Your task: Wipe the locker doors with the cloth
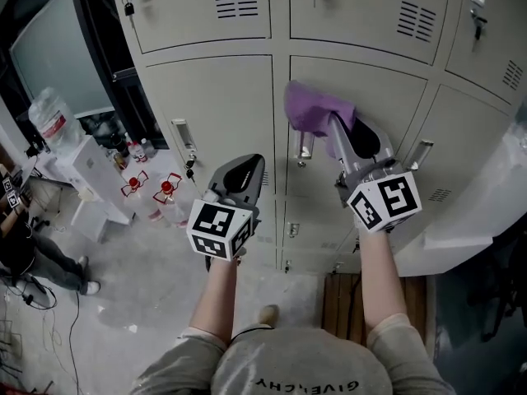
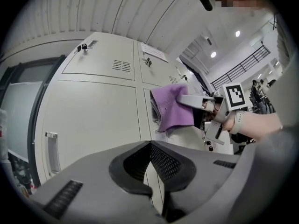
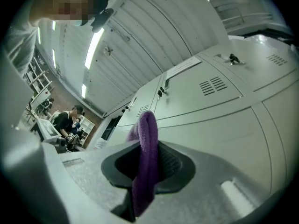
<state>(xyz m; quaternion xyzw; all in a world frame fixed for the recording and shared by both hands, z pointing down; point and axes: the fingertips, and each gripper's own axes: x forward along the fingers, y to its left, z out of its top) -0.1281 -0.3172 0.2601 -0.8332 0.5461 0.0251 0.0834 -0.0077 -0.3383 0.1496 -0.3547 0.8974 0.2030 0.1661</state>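
A purple cloth (image 1: 314, 110) is pressed against the beige locker door (image 1: 354, 89) in the middle column, pinched in my right gripper (image 1: 346, 130). In the right gripper view the cloth (image 3: 146, 162) hangs folded between the shut jaws. From the left gripper view the cloth (image 2: 172, 108) and the right gripper (image 2: 194, 101) show against the lockers. My left gripper (image 1: 249, 171) is shut and empty, held lower, in front of the seam between the left door (image 1: 218, 113) and the middle door, a short way off the metal.
Door handles (image 1: 184, 142) with keys stick out of the lockers. Water bottles (image 1: 165, 196) and a white dispenser (image 1: 86, 167) stand on the floor at left. A person (image 1: 25, 253) sits at far left. A white ledge (image 1: 486, 204) juts out at right.
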